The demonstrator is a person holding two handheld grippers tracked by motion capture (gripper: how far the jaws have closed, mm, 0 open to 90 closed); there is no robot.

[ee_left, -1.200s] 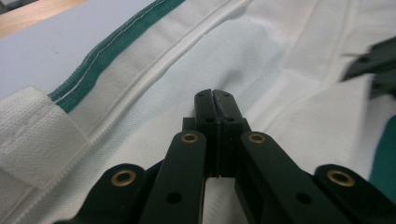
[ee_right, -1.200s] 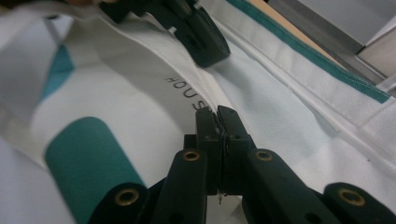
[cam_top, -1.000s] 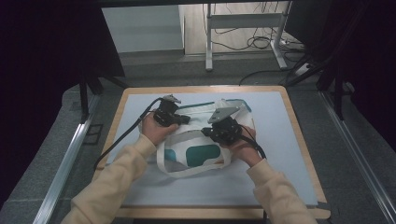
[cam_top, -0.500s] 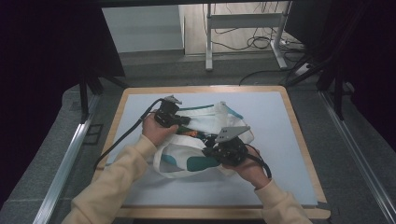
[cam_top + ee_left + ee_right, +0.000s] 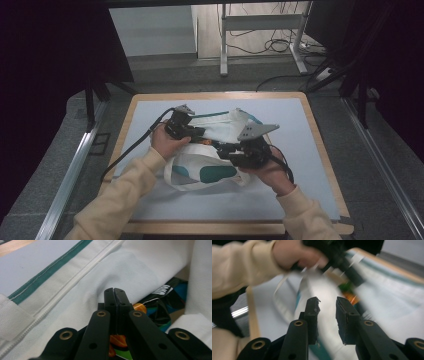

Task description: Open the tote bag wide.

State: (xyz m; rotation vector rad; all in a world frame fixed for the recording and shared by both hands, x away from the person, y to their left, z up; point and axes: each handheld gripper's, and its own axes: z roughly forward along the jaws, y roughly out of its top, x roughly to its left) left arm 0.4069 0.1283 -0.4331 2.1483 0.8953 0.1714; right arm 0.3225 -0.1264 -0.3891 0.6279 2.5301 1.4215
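White tote bag (image 5: 210,155) with teal trim, lying mid-table on the pale blue mat (image 5: 310,130), mouth agape over a colourful snack packet (image 5: 160,307) inside. Left gripper (image 5: 115,293) clamped tight on the bag's upper fabric, jaws pressed together. Right gripper (image 5: 327,306) just beside the bag's near edge, jaws parted, gripping nothing, blurred.

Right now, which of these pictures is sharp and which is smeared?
Right gripper view: streaked with motion blur, the white bag and hand smeared, though the open right gripper stays crisp. Left gripper view: sharp on the bag's stitching. High view: evenly lit table, dark surroundings.
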